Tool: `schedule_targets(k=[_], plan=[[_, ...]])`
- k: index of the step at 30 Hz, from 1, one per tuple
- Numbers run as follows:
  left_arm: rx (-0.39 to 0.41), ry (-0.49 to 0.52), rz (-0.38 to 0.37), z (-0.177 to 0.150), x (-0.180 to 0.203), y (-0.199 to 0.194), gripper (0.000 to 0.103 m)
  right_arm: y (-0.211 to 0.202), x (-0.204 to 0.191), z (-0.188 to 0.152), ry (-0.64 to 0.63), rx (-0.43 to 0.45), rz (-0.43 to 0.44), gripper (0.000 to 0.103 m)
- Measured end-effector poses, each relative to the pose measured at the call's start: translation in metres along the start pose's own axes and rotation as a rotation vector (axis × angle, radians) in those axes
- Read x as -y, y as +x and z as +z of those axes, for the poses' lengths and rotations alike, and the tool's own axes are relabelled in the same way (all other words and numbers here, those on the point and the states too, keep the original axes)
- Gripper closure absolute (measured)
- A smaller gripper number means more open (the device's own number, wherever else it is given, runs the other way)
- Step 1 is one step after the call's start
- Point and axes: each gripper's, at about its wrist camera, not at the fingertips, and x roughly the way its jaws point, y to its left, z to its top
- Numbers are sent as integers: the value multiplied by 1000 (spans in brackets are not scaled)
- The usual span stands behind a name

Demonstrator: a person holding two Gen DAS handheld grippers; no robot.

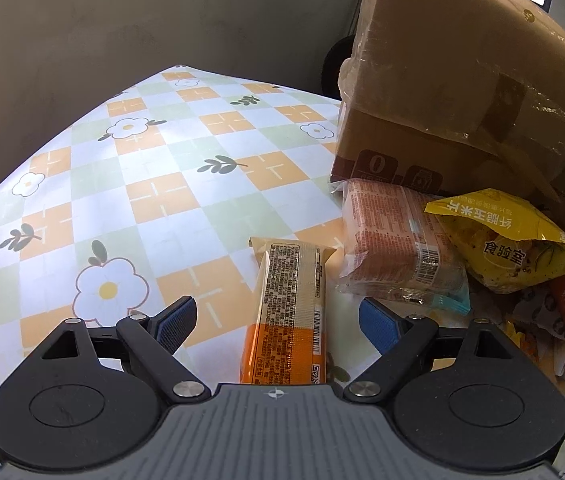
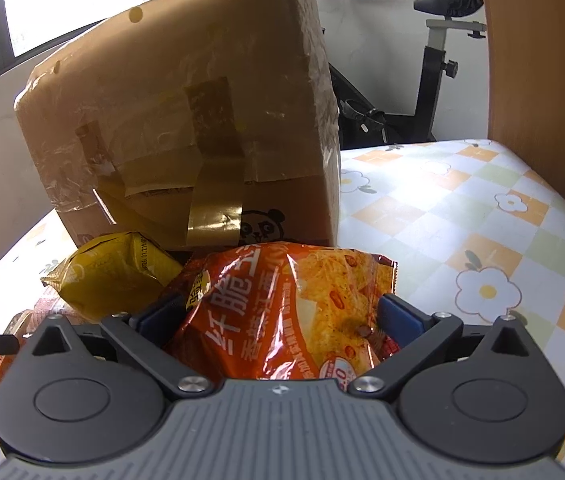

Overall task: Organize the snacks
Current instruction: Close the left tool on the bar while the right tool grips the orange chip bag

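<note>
Grippers first. Left gripper [image 1: 276,322] has its jaws spread wide, blue pads [image 1: 178,320] clear on both sides and nothing pinched. An orange/tan snack bar [image 1: 288,312] lies flat on the checkered tablecloth [image 1: 154,184] between the pads, long axis running 6 to 12 o'clock, near end tucked under the gripper body, a gap to each pad.

Right gripper [image 2: 278,316] straddles a red-orange chip bag [image 2: 282,312]. The bag fills the span between the fingers and the pads sit right at its sides; can't tell if they're pressing or just beside it.

Left wrist cam, farther out: at 1 o'clock from the bar is a pink clear-wrapped pack [image 1: 398,248], just beside it. At 2-3 o'clock a yellow chip bag [image 1: 510,244] overlaps the pack's right edge. More wrappers are piled at the 3-4 o'clock frame edge, too cluttered to ID. Behind it all, at 1 o'clock, stands a taped cardboard box [image 1: 462,80], tilted, with the pink pack against its base.

Right wrist cam, farther out: the yellow bag sits at 10 o'clock from the red bag, touching it. The box is at 12 o'clock, right behind both. The open cloth runs from 2-4 o'clock. An exercise bike [image 2: 434,60] stands past the table edge at 1 o'clock, and a wood panel [image 2: 542,60] at 2.
</note>
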Motion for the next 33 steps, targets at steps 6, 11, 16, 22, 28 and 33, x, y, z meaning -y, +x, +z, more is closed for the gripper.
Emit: schedule_targets(k=[6,11,16,22,28,33], plan=[[18,28,25,-1,-1,7,40,1,-2,1,-6,-8,2,0],[17,33,27,-2,-4,6,62,-3,1,0,-4,-7,26,4],[12,41,28,-5,-1,5,62,-6,3,-3,-14,-5,43,5],[5,60,46,-10,2,6,60,-4,3,-2,-20,-9,51,5],[7,29,25,-9,-4,2,64,-9,2,-2,-52,-7,69,14],[32,17,22,-8,-5,-5,64,-19,1,-1,-80,15,85,28]])
